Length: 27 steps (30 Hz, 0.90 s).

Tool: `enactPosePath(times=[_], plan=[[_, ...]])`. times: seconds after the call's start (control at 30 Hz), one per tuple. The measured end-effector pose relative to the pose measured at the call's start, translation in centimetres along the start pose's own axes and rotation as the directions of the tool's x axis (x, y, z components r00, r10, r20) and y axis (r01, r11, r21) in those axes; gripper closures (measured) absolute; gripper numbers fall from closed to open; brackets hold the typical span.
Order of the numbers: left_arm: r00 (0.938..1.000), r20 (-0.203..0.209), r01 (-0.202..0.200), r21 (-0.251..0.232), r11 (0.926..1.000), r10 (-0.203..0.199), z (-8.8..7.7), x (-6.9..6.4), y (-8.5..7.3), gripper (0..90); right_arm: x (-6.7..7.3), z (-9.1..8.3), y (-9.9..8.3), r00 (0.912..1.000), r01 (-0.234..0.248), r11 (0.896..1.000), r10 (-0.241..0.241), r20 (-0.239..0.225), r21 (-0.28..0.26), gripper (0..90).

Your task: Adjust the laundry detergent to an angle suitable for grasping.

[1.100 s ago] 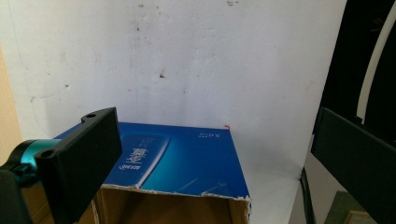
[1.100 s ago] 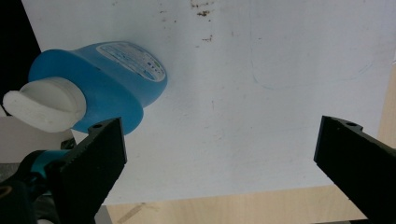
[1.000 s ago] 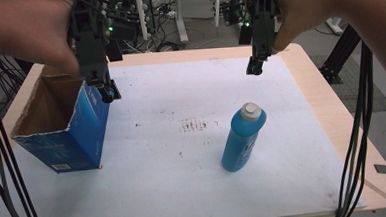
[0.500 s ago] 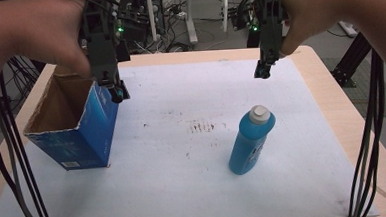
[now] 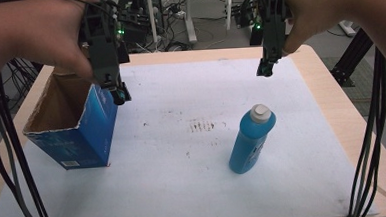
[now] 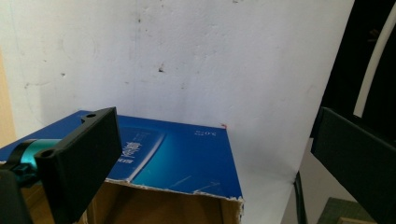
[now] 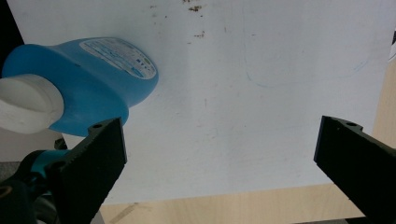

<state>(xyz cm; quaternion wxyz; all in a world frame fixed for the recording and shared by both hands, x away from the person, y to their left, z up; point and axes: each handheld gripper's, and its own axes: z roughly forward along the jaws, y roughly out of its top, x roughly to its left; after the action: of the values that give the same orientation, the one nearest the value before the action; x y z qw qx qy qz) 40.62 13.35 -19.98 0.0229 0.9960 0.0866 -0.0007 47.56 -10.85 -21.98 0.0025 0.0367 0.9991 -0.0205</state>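
stained white sheet [image 5: 183, 154] covers wooden table [image 5: 330, 81], cables behind

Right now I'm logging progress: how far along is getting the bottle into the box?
Done: the box stands open-topped and the bottle stands upright. In hand: nothing; the left gripper hovers open at the box's rim, the right gripper hangs open above the bottle. Left: probably grasping and boxing the bottle.

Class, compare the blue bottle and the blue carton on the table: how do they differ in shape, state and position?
The blue bottle is rounded and slim; the blue carton is boxy with flat sides. The bottle is closed by a white cap; the carton stands open at the top, its brown inside showing. The bottle is at the right of the table, the carton at the left. Both are blue and stand upright.
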Motion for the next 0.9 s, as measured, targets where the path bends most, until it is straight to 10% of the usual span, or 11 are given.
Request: enactPosePath(times=[0.9], plan=[[0.998, 0.034, 0.054, -0.023, 0.9983, -0.053, 0.71, -0.66, 0.39, 1.7, -0.57, 0.31, -0.53, 1.0, -0.007, 1.0, 0.007, -0.002, -0.011, 1.4]])
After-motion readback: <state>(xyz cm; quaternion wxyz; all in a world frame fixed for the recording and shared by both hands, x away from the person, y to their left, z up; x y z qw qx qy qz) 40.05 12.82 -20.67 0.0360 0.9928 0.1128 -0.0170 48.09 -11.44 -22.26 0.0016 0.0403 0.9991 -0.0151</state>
